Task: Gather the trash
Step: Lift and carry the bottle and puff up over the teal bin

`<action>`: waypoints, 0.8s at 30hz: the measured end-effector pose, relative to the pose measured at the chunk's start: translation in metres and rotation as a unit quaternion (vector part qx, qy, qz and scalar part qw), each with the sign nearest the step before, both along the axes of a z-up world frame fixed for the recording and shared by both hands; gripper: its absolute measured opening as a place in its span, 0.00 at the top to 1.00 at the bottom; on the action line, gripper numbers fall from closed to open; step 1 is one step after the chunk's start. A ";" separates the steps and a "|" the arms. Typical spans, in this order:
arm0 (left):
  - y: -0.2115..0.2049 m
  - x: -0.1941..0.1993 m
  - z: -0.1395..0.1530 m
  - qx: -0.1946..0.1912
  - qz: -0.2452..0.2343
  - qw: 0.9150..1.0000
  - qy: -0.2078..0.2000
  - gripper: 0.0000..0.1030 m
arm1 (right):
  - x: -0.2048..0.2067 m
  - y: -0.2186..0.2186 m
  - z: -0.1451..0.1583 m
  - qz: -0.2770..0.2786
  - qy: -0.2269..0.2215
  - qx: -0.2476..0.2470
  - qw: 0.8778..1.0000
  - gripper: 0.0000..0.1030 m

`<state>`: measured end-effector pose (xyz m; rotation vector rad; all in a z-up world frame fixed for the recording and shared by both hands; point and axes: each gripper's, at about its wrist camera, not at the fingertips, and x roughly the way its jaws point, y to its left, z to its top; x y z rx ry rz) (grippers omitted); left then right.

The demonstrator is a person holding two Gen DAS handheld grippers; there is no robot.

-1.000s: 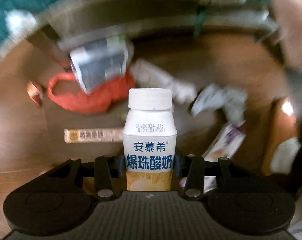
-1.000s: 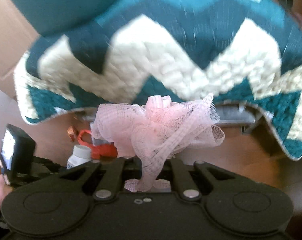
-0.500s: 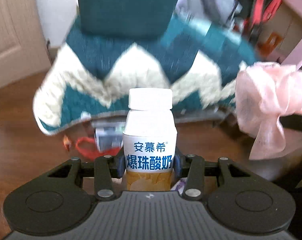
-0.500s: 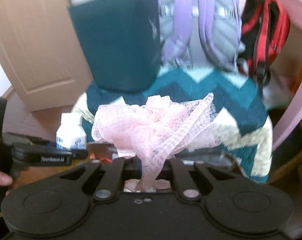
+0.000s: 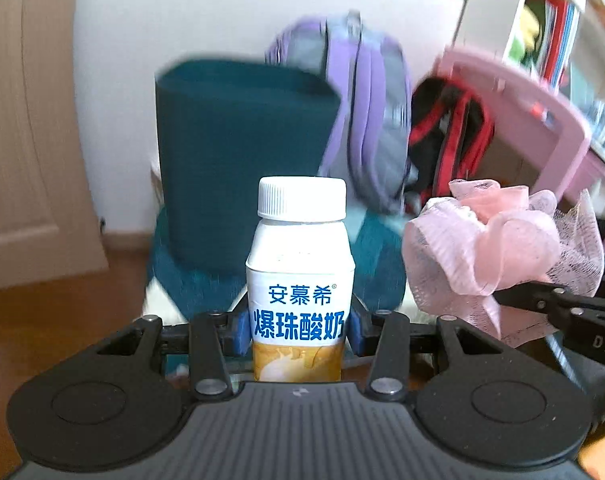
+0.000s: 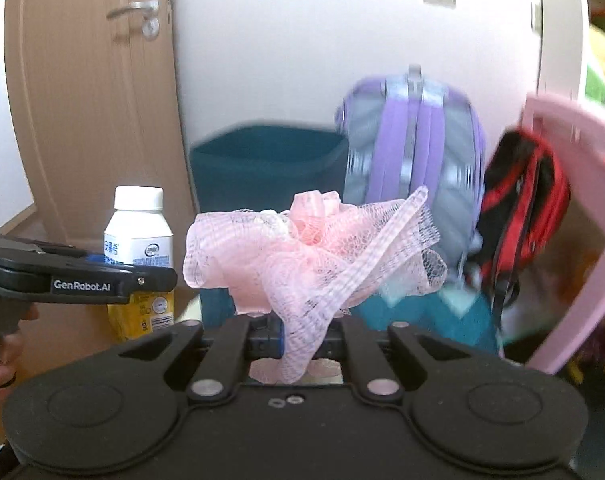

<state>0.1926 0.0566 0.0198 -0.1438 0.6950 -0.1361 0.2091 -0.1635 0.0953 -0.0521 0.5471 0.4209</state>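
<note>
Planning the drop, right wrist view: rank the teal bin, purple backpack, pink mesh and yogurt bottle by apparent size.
Largest to smallest as they look:
1. pink mesh, inflated by nearness to the camera
2. purple backpack and teal bin: alike, unranked
3. yogurt bottle

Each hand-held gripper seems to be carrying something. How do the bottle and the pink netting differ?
The bottle is rigid, upright and capped, white with blue print; the pink netting is soft, crumpled and see-through. The bottle keeps its shape between the pads, while the netting spills loosely over them. Both are held up off the floor, one per hand-held gripper.
</note>
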 end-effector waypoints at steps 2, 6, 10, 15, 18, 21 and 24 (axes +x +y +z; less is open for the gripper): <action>0.005 0.007 0.021 -0.005 0.006 1.000 -0.019 0.57 | 0.012 0.005 0.019 -0.002 -0.019 0.000 1.000 0.94; 0.013 0.025 0.062 0.004 0.014 0.998 -0.057 0.57 | 0.036 0.019 0.048 0.000 -0.047 -0.008 0.999 0.94; 0.018 0.052 0.093 0.017 0.023 0.996 -0.079 0.57 | 0.065 0.037 0.065 0.001 -0.063 -0.018 0.998 0.94; 0.028 0.096 0.119 0.020 0.031 0.995 -0.092 0.57 | 0.107 0.055 0.072 -0.004 -0.071 -0.033 0.997 0.94; 0.034 0.124 0.124 0.015 0.043 0.995 -0.089 0.57 | 0.133 0.066 0.071 -0.006 -0.064 -0.036 0.997 0.94; 0.037 0.153 0.122 0.025 0.046 0.995 -0.087 0.57 | 0.159 0.073 0.063 -0.009 -0.053 -0.040 0.998 0.94; 0.041 0.183 0.114 0.035 0.051 0.995 -0.077 0.57 | 0.182 0.083 0.052 -0.009 -0.042 -0.048 0.998 0.94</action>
